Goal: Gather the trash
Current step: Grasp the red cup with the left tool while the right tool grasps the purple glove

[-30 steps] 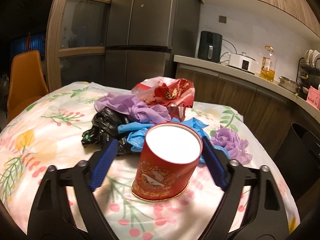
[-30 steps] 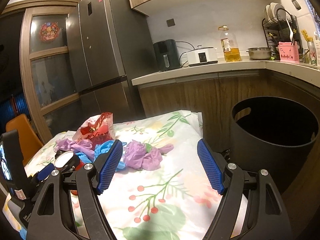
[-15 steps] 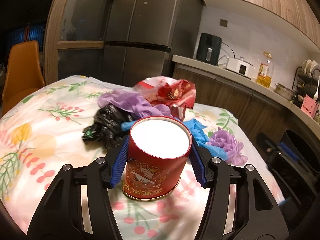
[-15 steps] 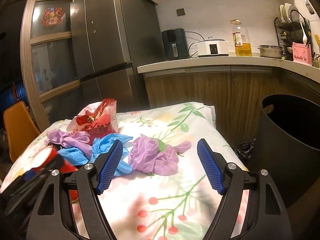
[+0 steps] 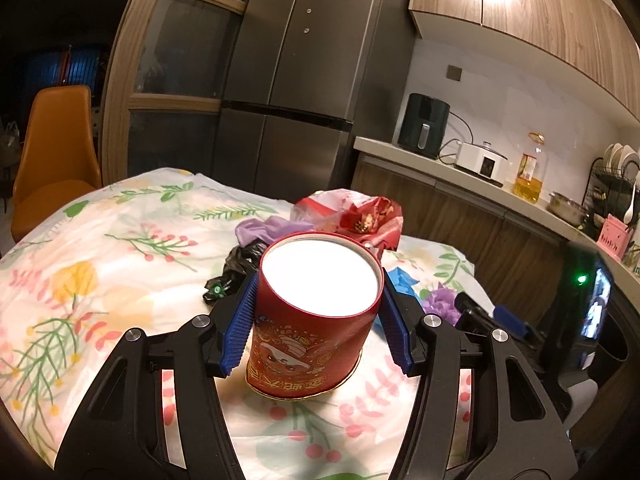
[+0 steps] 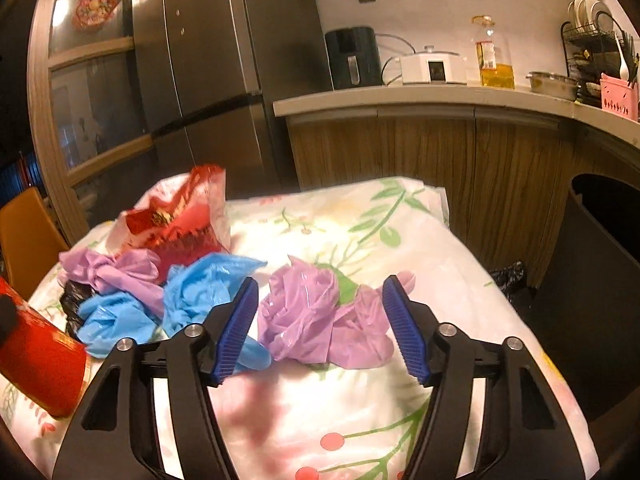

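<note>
- Left gripper: both blue pads press flat against the sides of the red canister, one on each side. The jaws closed in on it within the last second; the grip looks firm. The canister stands upright, white lid up, with its base at or just above the tablecloth; I cannot tell whether it has lifted off.
- Gripping at mid-height probably keeps the canister from tipping when carried.
- Right gripper: jaws have just been narrowing around the crumpled purple bag. The bag lies between the pads, but I see small gaps on both sides, so no contact yet. I judge it not yet gripped.
- Straddling the bag's widest bulge makes sense: soft film has to be squeezed into a bunch before it holds.
- Just beside the left pad: blue bag, touching a second purple bag and a black bag. Red-and-white bag behind them.
- Black bin stands off the table's far right edge, mouth open. Likely destination for both items.
- Risk: the left pad may snag the blue bag's edge as it closes.
</note>
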Demonstrator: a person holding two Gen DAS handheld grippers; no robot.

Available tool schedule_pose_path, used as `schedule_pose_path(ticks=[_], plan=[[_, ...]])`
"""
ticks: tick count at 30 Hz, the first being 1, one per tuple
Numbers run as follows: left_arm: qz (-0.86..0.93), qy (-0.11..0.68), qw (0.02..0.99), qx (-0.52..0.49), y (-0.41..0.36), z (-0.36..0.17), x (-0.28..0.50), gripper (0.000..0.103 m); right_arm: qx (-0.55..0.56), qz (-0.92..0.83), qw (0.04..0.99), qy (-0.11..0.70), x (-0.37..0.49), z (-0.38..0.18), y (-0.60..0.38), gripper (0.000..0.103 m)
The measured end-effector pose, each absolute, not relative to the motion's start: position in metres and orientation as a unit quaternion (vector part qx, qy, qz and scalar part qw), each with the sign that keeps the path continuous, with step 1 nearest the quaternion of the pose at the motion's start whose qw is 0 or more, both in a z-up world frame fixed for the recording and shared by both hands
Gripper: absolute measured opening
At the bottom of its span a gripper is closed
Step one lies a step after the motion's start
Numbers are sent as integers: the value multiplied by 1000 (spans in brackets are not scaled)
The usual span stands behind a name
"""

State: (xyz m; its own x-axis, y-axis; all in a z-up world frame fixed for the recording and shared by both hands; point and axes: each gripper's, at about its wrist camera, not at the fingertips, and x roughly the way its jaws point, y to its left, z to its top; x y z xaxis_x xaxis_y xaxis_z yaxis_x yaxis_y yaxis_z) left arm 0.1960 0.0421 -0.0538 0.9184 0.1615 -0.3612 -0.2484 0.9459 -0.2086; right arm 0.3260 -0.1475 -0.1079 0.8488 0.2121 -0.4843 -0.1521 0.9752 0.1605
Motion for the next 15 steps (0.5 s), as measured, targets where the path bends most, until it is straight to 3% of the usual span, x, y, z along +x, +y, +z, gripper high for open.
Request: schedule_pose_path(ticks=[6,8,10,12,15], plan=[[111,171,970,-131,43,-53,191,56,52,107,952,281,333,-117,-143,45],[112,170,970,-131,43,-52,189,56,45,117,950,286,335,-118,-139,36],[112,170,970,-131,42,-50,188,56,41,125,948,290,335,-119,-136,18],[114,169,971,-127,41,-49,187,56,42,129,947,290,336,-118,-135,8],[115,168,971,-123,39,-46,183,56,55,130,951,274,329,-110,-142,3]])
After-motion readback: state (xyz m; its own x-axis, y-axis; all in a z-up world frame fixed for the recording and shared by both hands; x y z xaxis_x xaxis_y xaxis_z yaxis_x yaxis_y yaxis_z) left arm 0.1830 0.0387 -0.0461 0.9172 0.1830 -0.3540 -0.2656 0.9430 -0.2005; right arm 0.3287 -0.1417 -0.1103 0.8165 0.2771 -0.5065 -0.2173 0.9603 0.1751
